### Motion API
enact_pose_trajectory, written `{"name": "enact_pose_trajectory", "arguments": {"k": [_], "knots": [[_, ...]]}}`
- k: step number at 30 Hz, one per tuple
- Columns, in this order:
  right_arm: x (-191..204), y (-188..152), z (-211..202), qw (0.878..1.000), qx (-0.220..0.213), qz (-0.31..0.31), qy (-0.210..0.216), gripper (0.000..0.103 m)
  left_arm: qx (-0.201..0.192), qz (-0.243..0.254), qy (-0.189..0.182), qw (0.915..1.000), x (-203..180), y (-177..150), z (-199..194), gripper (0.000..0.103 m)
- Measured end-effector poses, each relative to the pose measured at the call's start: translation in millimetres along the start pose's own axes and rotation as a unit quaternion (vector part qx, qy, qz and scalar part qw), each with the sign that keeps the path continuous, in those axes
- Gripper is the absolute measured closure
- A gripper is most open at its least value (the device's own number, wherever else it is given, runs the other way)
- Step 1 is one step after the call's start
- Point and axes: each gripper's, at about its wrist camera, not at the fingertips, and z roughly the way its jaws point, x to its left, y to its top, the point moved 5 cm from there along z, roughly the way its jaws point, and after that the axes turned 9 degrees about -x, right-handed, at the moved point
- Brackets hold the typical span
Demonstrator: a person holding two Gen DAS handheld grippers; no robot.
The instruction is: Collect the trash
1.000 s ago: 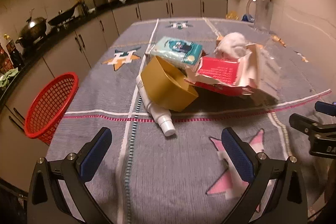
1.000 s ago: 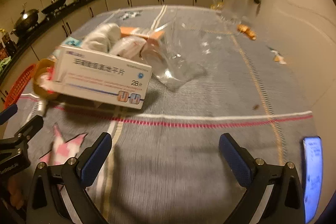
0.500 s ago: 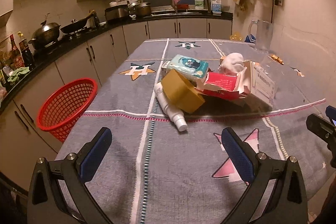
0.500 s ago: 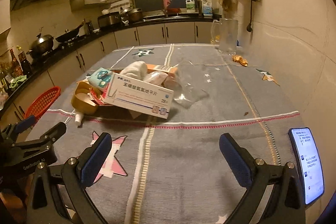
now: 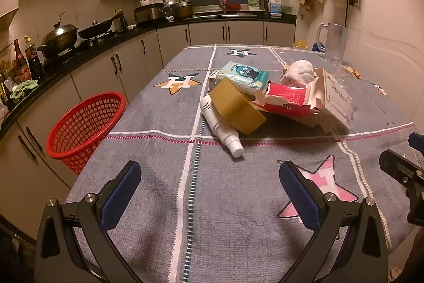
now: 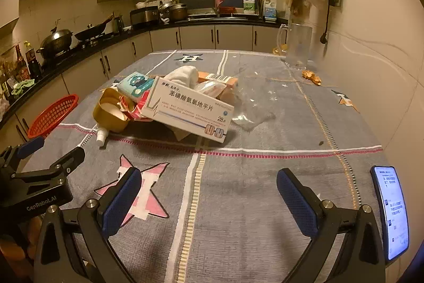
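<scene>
A red basket [image 5: 84,123] sits off the left edge of the bench [image 5: 212,203]. The left gripper [image 5: 209,192] hovers over the grey cloth, jaws wide apart and empty. Mid-bench lies the trash pile: a white bottle [image 5: 221,126] touching a gold tape roll [image 5: 237,108], a teal tissue pack [image 5: 243,76], a torn red box [image 5: 286,100], then a white medicine box [image 6: 189,109] and crumpled clear plastic [image 6: 251,102]. The right gripper [image 6: 209,192] hovers near the bench's front edge, jaws apart, empty, beside a lit phone [image 6: 392,211].
</scene>
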Motion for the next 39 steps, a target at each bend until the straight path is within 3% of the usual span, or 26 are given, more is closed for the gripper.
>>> {"name": "enact_pose_trajectory", "arguments": {"k": [19,39], "knots": [[10,-3,5,0.999,0.003,-0.04,-0.021,0.0,0.003,-0.011,0.003,0.9999,6,-1,8,0.0],[7,-8,18,0.999,0.02,-0.038,-0.012,0.0,0.018,-0.004,0.003,0.9998,-2,-6,19,0.0]]}}
